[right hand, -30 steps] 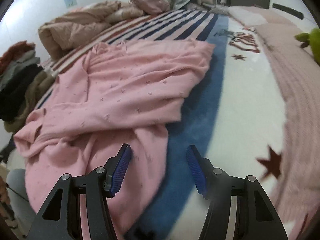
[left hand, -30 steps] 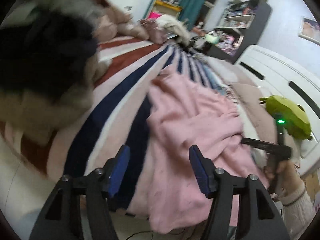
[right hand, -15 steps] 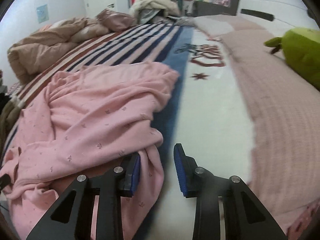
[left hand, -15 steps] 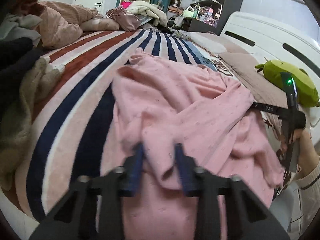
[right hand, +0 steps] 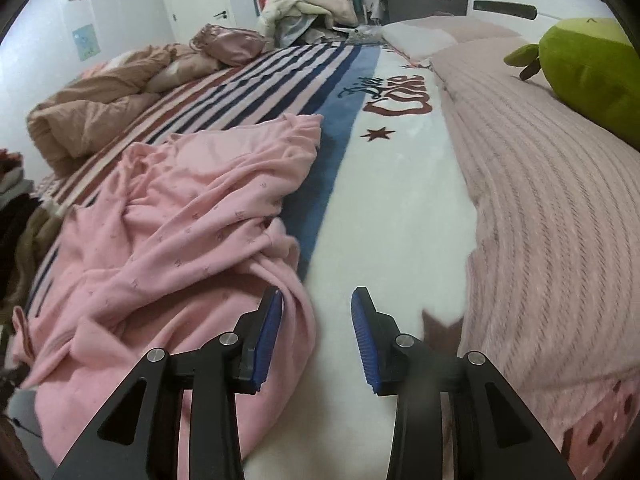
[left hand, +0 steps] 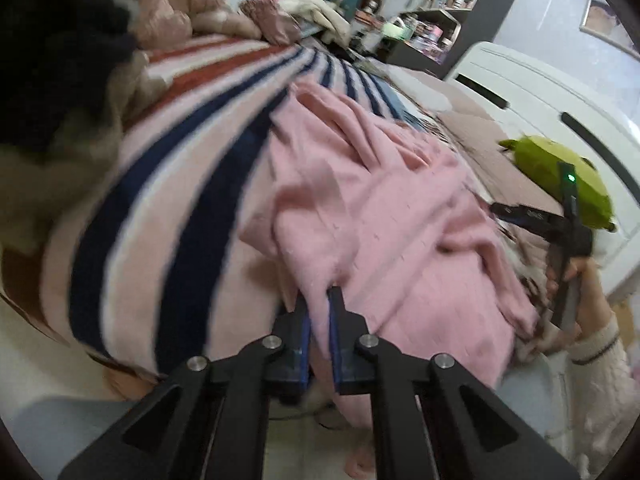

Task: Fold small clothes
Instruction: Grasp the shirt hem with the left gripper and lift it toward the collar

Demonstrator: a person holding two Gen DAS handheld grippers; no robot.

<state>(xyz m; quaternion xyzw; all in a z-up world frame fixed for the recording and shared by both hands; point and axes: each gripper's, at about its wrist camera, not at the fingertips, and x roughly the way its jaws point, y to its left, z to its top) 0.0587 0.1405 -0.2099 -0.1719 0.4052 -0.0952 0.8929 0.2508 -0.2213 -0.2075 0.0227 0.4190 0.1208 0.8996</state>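
a: how many garments?
b: one pink knit top [right hand: 192, 224], crumpled on the near left of your striped blanket [right hand: 280, 76].
a: claws?
b: your left gripper [left hand: 318, 312] pinches its edge; your right gripper [right hand: 316, 320] gapes apart beside it. one green plush [right hand: 588, 64] far right.

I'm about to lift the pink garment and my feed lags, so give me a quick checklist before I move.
1. Left gripper clamped on the pink knit garment: ok, fabric sits between its nearly shut blue pads.
2. Right gripper holding fabric: not ok, jaws open and empty, the garment edge lies beside its left finger.
3. Garment flat: not ok, bunched and wrinkled.
4. Space on the striped blanket beyond the garment: ok.
5. Green plush toy away from the garment: ok.
6. Which part of the garment is gripped: cannot tell.
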